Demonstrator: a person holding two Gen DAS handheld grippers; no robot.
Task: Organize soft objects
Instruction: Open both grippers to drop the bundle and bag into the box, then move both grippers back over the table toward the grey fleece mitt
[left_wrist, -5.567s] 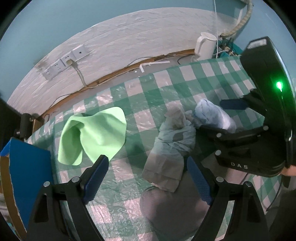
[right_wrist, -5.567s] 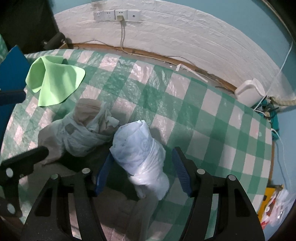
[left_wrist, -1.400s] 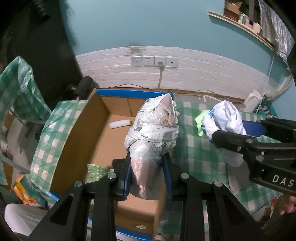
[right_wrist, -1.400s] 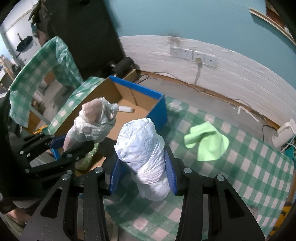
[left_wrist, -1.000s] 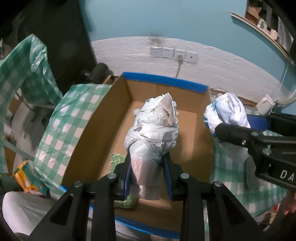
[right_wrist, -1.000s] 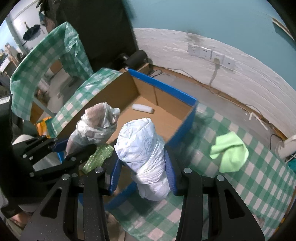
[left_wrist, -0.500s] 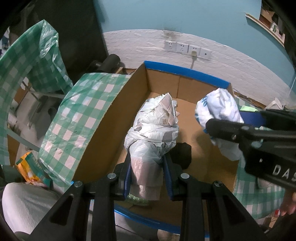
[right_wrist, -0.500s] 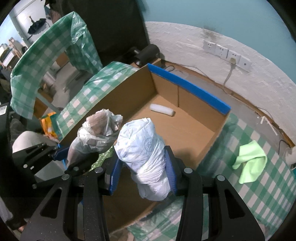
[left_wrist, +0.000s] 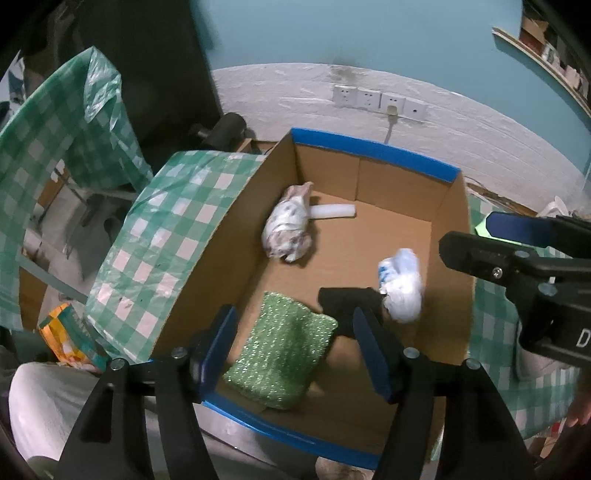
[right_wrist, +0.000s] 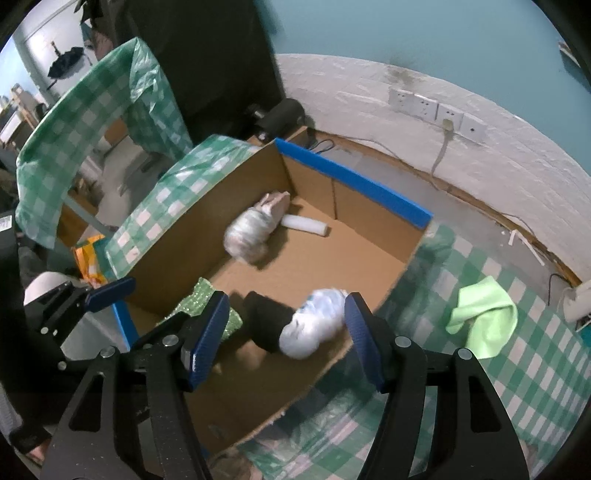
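Both bundles (left_wrist: 290, 229) (right_wrist: 314, 326) lay inside the cardboard box (left_wrist: 373, 158), left gripper (left_wrist: 299, 352) and right gripper (right_wrist: 284, 332) spread apart and empty; advisable next: lift clear, fetch green cloth (right_wrist: 482, 317).

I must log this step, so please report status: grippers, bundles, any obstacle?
Left gripper and right gripper open, empty. Grey bundle and white bundle inside cardboard box. Green cloth on table. No obstacle.

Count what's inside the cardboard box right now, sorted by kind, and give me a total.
Plastic-wrapped bundles: 2
Green sparkly cloth: 1
Black item: 1
White tube: 1
Total: 5
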